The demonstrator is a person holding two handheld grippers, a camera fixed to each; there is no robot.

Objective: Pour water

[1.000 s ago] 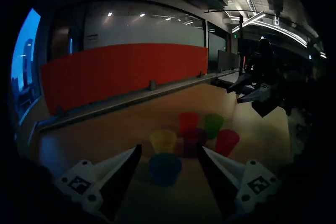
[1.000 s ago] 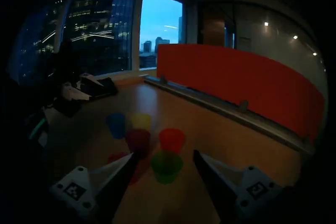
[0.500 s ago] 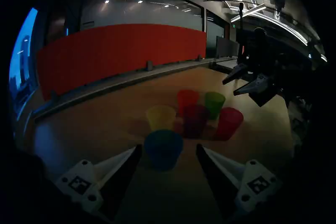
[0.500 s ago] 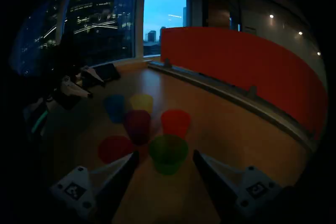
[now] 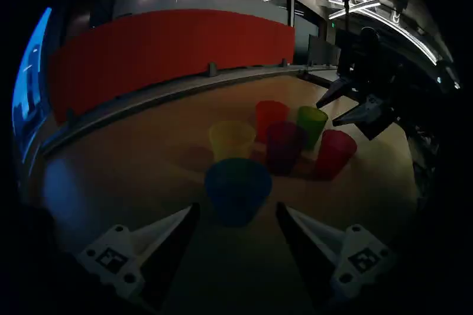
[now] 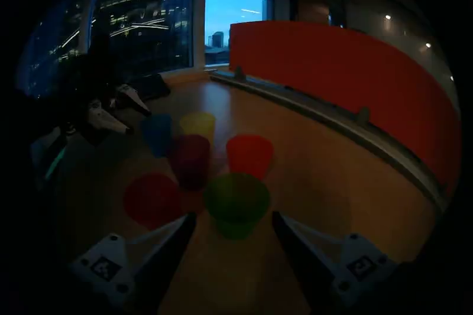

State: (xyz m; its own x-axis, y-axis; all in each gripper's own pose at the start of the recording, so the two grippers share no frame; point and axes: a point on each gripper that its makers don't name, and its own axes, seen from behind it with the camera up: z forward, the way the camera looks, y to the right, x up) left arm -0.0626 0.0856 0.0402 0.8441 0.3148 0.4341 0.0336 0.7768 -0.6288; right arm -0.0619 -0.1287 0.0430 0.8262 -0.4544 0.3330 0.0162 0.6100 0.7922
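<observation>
Several plastic cups stand close together on a wooden table in dim light. In the left gripper view a blue cup [image 5: 237, 190] is nearest, just ahead of my open left gripper [image 5: 236, 211], with yellow [image 5: 231, 140], red [image 5: 271, 117], purple [image 5: 284, 146], green [image 5: 311, 126] and pinkish-red [image 5: 334, 153] cups behind it. The right gripper [image 5: 355, 105] hangs beyond them. In the right gripper view a green cup [image 6: 237, 203] sits just ahead of my open right gripper [image 6: 233, 220], with the red [image 6: 249, 156], purple [image 6: 190, 160], pinkish-red [image 6: 152, 200], yellow [image 6: 198, 126] and blue [image 6: 157, 134] cups around it. The left gripper [image 6: 115, 108] shows at far left.
A red partition [image 5: 171, 46] with a metal rail [image 5: 177, 90] runs along the table's far edge. Large windows [image 6: 148, 25] look onto a dusk city. Bare tabletop [image 6: 331, 179] lies right of the cups.
Both grippers have come closer to the cup cluster and tilted down. The blue cup and the green cup now loom larger just ahead of the fingertips.
</observation>
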